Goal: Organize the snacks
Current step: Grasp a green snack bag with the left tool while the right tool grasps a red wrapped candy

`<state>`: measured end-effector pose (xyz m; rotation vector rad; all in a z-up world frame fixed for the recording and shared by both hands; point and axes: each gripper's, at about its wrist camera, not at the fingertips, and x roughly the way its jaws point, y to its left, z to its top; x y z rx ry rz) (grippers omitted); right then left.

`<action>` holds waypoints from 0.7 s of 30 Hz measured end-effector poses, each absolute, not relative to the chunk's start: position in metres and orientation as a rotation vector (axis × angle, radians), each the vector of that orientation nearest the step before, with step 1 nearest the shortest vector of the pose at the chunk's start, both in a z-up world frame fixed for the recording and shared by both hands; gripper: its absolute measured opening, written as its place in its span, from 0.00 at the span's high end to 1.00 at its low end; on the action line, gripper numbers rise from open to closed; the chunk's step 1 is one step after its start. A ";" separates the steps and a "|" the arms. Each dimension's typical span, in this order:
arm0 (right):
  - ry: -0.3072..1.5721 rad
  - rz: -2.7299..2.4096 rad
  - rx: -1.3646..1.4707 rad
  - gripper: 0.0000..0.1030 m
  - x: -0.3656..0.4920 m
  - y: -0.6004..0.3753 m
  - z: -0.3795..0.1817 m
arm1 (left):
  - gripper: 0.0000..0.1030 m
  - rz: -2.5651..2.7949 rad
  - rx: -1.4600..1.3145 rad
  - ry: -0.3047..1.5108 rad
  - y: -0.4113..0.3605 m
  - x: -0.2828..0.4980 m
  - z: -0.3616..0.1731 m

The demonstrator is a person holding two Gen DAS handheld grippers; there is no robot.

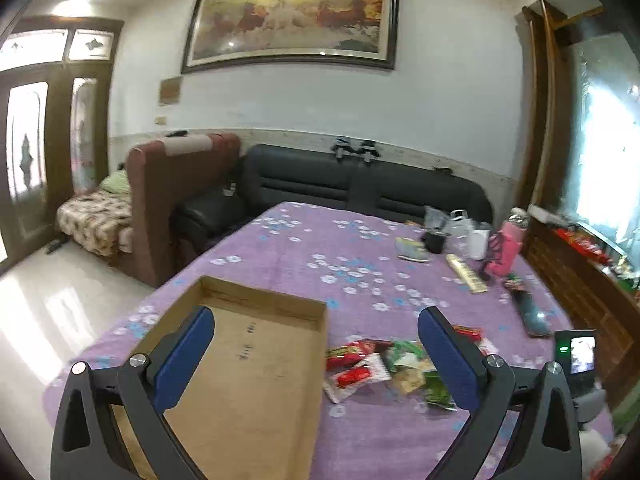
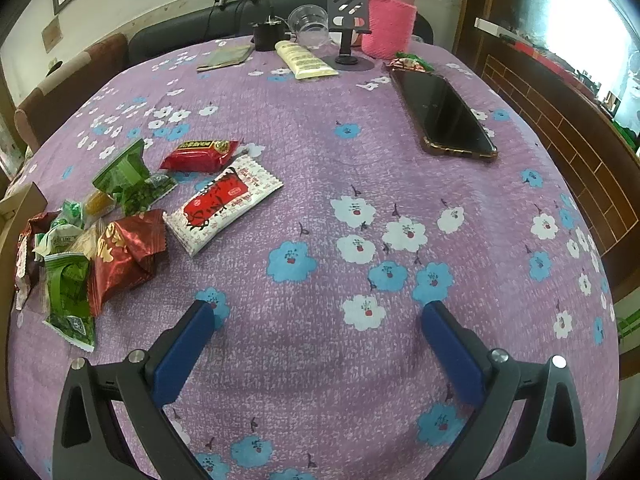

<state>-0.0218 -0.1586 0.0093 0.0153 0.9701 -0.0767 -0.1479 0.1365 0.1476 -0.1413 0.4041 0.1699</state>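
Observation:
A shallow cardboard box [image 1: 256,364] lies empty on the purple flowered cloth, under my left gripper [image 1: 316,320], which hangs open above its right part. To the right of the box lies a pile of snack packets [image 1: 380,368]. The right wrist view shows the same pile [image 2: 100,240] at the left: green packets [image 2: 124,176], a crumpled red foil packet [image 2: 128,252], a red bar packet [image 2: 200,156] and a white and red packet [image 2: 224,204]. My right gripper [image 2: 316,316] is open over bare cloth, to the right of the pile, holding nothing.
At the far end of the table stand a pink-sleeved bottle [image 2: 390,20], a phone stand [image 2: 348,12], a clear cup [image 2: 308,24], a cream tube [image 2: 304,60] and a black phone [image 2: 444,116]. A black sofa [image 1: 360,188] lies beyond the table. A wooden cabinet [image 2: 568,132] runs along the right.

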 end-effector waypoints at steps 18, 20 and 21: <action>0.722 0.158 0.135 0.22 -0.070 -0.150 0.090 | 0.07 0.147 -0.189 0.555 0.141 -0.143 0.135; 0.773 0.214 0.154 0.26 -0.059 -0.141 0.086 | 0.10 0.087 -0.214 0.590 0.137 -0.138 0.125; 0.790 0.227 0.150 0.33 -0.053 -0.135 0.082 | 0.15 0.062 -0.223 0.610 0.136 -0.136 0.122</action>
